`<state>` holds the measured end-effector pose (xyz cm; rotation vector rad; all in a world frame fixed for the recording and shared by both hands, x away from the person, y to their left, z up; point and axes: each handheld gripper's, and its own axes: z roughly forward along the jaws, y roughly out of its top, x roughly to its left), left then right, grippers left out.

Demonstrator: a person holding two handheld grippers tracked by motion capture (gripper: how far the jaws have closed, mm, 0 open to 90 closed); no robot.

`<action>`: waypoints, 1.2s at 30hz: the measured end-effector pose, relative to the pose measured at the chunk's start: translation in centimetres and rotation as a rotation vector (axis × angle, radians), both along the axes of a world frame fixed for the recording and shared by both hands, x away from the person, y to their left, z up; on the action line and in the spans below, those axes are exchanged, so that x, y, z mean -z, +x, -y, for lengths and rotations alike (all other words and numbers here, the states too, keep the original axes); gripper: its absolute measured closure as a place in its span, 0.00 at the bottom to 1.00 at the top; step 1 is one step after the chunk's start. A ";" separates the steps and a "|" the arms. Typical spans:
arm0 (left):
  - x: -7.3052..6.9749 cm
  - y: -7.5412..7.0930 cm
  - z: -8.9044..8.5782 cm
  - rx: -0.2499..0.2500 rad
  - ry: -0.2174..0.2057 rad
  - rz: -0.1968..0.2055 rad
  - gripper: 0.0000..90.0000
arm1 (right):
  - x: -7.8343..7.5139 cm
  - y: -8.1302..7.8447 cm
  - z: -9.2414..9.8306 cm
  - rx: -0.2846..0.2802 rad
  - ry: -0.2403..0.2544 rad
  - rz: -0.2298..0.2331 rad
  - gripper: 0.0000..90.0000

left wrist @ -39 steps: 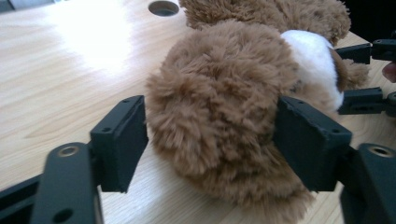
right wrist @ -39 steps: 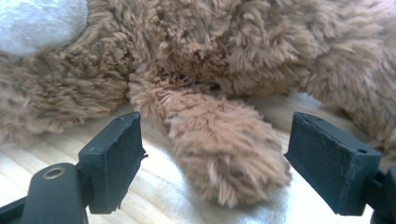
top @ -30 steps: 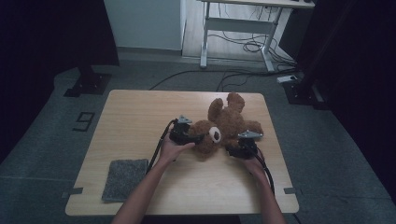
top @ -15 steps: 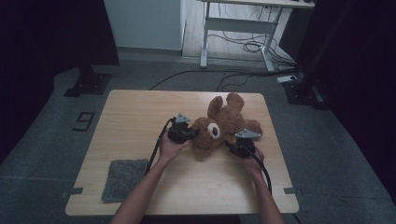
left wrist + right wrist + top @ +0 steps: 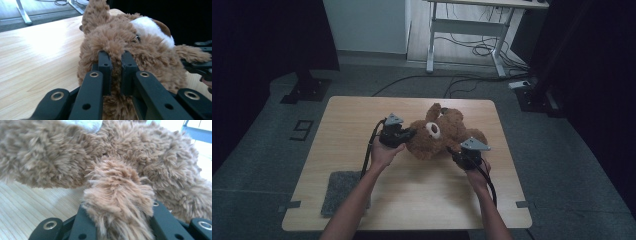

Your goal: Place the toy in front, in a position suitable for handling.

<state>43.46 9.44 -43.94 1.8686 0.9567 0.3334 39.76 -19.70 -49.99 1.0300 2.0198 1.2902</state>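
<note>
On our wooden desk (image 5: 352, 155) lies the brown teddy bear (image 5: 437, 137), its fur pinched tight by our left hand-held gripper (image 5: 404, 136) and our right hand-held gripper (image 5: 457, 152).

The high view looks forward and down from above the person's side, taking in the whole tabletop (image 5: 362, 125), the floor around it and a desk frame (image 5: 462, 30) at the far end. The left gripper view sits very near the plush bear (image 5: 140, 50), looking along its left tool (image 5: 115, 60) across the tabletop towards the far floor. The right gripper view is closer, pressed against the bear's fur just above the wood, over its right tool (image 5: 117, 220). All three views share the bear and the tabletop beneath it.
</note>
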 end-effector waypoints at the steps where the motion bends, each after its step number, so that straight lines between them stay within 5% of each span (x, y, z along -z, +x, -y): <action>1: 0.0 0.0 0.0 0.000 0.000 0.000 0.91 | 0.0 0.0 0.0 0.000 0.000 0.000 0.83; 19: -1.1 -0.3 -0.7 0.000 -0.056 0.039 0.92 | -3.2 -1.5 -0.7 -0.008 0.050 0.098 0.83; 28: -2.3 -0.7 -2.2 0.002 -0.082 0.077 0.93 | -7.1 -3.3 -2.5 -0.026 0.050 0.195 0.83; 36: -0.8 -0.1 -3.8 -0.023 -0.064 0.046 0.93 | -6.3 -3.9 -5.1 -0.082 0.016 0.168 0.83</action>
